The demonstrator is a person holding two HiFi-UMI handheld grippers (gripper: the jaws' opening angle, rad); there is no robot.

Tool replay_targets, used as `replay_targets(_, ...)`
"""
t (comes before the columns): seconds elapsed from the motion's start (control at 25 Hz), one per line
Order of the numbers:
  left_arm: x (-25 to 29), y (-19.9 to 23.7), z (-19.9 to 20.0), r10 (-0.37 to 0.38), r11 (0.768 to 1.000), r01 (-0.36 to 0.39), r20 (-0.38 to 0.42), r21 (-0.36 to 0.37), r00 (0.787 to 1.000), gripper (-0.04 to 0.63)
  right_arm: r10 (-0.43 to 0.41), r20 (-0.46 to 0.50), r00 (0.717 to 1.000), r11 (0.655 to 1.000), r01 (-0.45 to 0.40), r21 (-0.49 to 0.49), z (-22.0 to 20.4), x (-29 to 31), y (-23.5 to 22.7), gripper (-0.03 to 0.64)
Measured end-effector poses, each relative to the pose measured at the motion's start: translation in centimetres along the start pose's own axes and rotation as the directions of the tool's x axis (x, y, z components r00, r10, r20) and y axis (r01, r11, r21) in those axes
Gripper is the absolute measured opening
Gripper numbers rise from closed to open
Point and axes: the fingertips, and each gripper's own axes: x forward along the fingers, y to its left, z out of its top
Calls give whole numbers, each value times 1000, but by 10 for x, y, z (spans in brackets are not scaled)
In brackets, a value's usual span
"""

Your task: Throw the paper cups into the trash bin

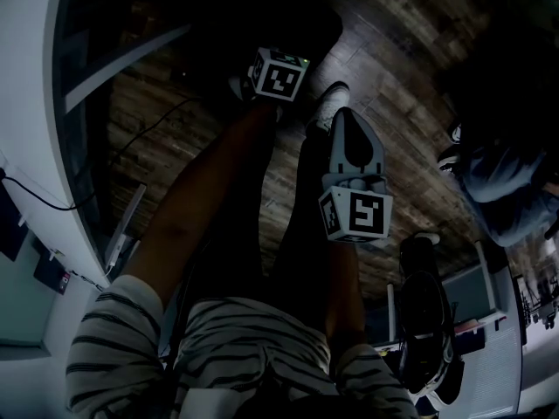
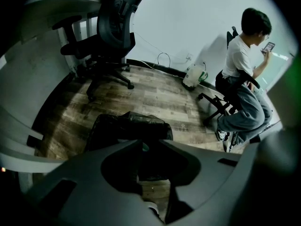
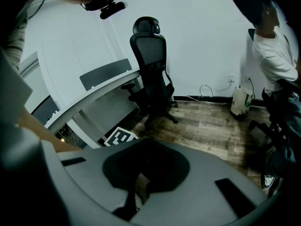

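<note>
Left gripper view: trash bin [image 2: 123, 126] directly beyond left claw [image 2: 150, 142], jaws apart

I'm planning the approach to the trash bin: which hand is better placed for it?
Left. The trash bin lies straight beyond the left gripper, jaws parted; the right gripper, jaws together, faces a desk and chair, no bin showing.

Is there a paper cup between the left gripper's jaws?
No: the left gripper has its jaws apart with nothing between them, only the black trash bin beyond.
</note>
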Motion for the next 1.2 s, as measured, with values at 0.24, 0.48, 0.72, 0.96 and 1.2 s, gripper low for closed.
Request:
replay_targets(0.24, -21, -5, 9, 10, 1000, -10, 32, -6, 999, 71, 18, 26, 999, 1000, -18, -26, 18, -11, 7, 11)
replay_targets(0.48, -42, -7, 15, 25, 1000, -24, 51, -14, 998, 49, 26, 52, 998, 999, -24, -39, 31, -21, 10, 11)
replay_targets(0.72, -63, -10, 24, 45, 999, -43, 78, -30, 996, 29, 29, 65, 997, 998, -25, -53, 40, -33, 15, 11)
replay_targets(0.96, -93, -21, 39, 45, 998, -39, 120, -54, 992, 25, 25, 91, 996, 998, -19, -62, 51, -45, 16, 11)
replay_targets(1.2, -123, -25, 61, 48, 997, -36, 192, -66, 980, 25, 31, 127, 991, 996, -21, -81, 72, -54, 21, 11)
